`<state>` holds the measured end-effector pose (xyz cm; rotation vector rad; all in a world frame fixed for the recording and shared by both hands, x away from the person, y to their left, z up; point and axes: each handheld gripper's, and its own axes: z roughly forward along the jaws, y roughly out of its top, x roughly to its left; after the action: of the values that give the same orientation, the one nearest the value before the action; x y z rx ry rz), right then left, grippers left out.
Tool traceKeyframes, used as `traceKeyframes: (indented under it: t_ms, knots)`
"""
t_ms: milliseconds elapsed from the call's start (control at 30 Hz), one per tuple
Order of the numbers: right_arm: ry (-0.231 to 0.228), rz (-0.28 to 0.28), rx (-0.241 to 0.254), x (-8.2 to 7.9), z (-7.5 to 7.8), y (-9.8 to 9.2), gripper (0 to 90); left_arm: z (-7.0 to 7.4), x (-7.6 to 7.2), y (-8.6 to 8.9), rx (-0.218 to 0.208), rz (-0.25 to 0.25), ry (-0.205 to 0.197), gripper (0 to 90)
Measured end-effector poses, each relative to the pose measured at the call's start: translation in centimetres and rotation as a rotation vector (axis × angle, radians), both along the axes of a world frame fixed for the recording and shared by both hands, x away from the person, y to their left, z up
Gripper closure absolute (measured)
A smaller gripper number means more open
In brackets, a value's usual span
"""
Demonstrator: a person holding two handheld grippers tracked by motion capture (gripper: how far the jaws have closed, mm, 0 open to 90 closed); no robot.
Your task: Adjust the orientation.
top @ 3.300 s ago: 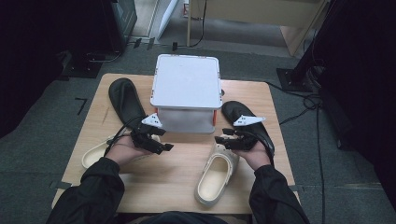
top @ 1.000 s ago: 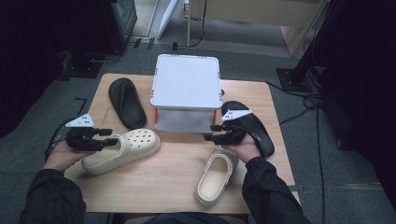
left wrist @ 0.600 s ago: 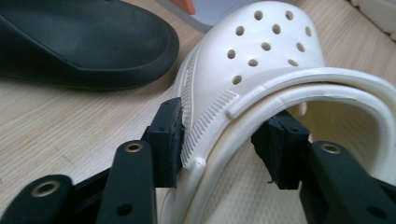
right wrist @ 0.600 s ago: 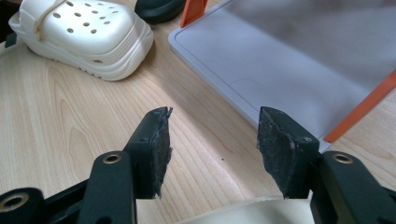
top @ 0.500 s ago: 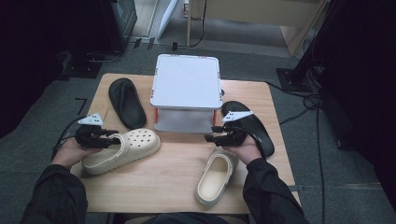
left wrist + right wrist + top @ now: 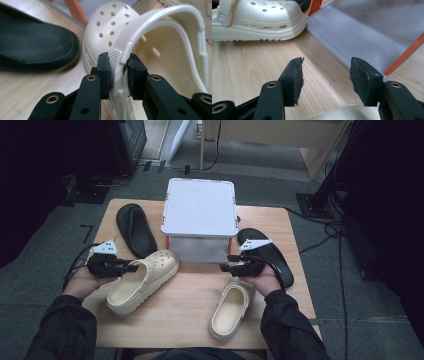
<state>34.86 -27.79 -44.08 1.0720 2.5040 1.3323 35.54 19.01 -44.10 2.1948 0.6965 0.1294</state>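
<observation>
— Left gripper [image 6: 117, 72]: we note its jaws have just been closing; they now pinch the heel strap of the cream perforated foam clog [image 6: 142, 281].

— Where do we log it?

— On the wooden table [image 6: 190, 315], beside the white-lidded plastic box [image 6: 199, 215]. Right gripper [image 6: 325, 81] gapes wide, holding nothing.

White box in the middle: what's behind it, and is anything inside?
Behind the white box only a strip of table shows; the box hides the rest. Its lid is on, so the inside is covered. The frosted front wall shows no clear contents.
</observation>
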Motion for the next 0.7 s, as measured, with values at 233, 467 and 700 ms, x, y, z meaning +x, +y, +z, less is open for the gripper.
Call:
traceKeyframes:
  t_ms: [233, 467, 700]
  knots:
    - [-0.003, 0.002, 0.001, 0.0, 0.0, 0.0, 44.4, 0.8, -0.3, -0.5, -0.074, -0.009, 0.033, 76.2]
    - [-0.001, 0.004, -0.003, 0.0, -0.1, 0.2, 44.5, 1.7, -0.5, -2.2, -0.082, -0.023, -0.005, 76.7]
    - [0.001, 0.0, -0.003, 0.0, -0.1, 0.1, 44.5, 2.6, -0.5, -3.8, -0.108, -0.015, -0.059, 78.0]
